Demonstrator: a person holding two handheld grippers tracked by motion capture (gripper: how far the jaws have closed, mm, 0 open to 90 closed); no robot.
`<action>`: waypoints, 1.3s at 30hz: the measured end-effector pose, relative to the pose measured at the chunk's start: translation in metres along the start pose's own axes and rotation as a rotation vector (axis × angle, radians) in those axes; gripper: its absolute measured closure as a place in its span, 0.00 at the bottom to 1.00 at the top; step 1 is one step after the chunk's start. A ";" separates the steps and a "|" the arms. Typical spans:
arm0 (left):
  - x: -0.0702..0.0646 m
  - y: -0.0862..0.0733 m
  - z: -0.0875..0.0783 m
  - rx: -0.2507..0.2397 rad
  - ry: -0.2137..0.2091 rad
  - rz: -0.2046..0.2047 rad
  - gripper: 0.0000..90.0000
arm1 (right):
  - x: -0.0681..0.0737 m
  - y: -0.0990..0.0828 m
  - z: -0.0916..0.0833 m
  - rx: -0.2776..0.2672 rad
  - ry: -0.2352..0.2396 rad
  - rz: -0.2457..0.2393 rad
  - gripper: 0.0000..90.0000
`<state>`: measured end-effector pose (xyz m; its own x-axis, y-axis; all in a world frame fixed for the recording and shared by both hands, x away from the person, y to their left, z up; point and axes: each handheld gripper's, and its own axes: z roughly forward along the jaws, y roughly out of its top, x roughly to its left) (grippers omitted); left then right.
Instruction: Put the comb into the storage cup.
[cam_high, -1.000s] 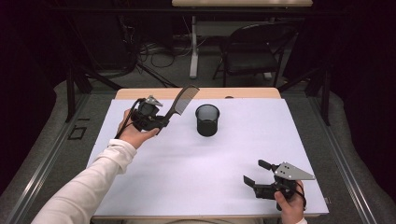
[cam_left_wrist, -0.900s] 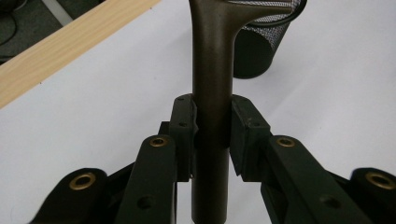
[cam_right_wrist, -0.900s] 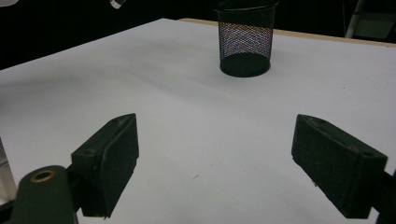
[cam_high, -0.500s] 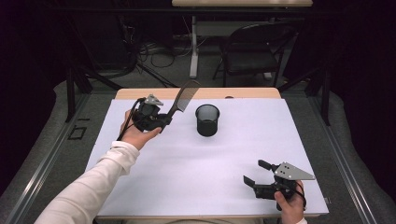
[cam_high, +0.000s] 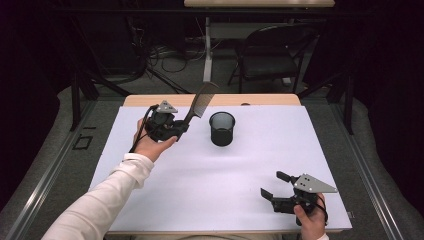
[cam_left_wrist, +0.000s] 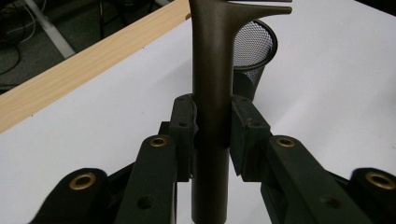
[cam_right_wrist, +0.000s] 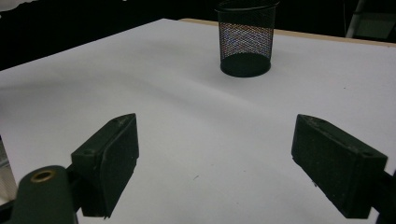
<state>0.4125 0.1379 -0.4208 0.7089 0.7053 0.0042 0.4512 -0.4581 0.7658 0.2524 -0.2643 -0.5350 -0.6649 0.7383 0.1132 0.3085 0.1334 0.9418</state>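
Observation:
A dark comb (cam_high: 198, 102) sticks up at a slant from my left gripper (cam_high: 183, 127), held above the table's far left part. In the left gripper view the pads clamp the comb's handle (cam_left_wrist: 211, 70) from both sides, so that gripper (cam_left_wrist: 212, 130) is shut on it. A black mesh cup (cam_high: 222, 128) stands upright just right of the comb; its rim (cam_left_wrist: 254, 46) shows behind the handle. My right gripper (cam_high: 274, 186) rests near the front right edge, open, with nothing between its fingers (cam_right_wrist: 215, 163). The cup (cam_right_wrist: 246, 39) stands far ahead of it.
A white sheet (cam_high: 250, 165) covers the table, with a wooden strip (cam_high: 260, 100) along the far edge. A folding chair (cam_high: 270, 60) and cables on the floor lie beyond the table.
The comb's free end has tipped up a little in the left gripper. The right gripper has not moved.

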 end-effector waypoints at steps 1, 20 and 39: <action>-0.001 0.000 0.000 -0.006 -0.006 -0.006 0.81 | 0.000 0.000 0.000 0.000 0.000 0.000 0.16; -0.014 0.001 0.003 -0.092 -0.017 -0.016 0.81 | 0.000 0.000 0.002 -0.002 -0.001 0.000 0.16; -0.029 0.000 0.011 -0.160 -0.032 -0.027 0.81 | 0.002 -0.002 0.009 0.033 -0.005 -0.016 0.16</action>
<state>0.3984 0.1115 -0.4278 0.7161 0.6970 -0.0365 0.3800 -0.3455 0.8580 0.2564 -0.2566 -0.5400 -0.6664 0.7393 0.0966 0.3200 0.1666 0.9327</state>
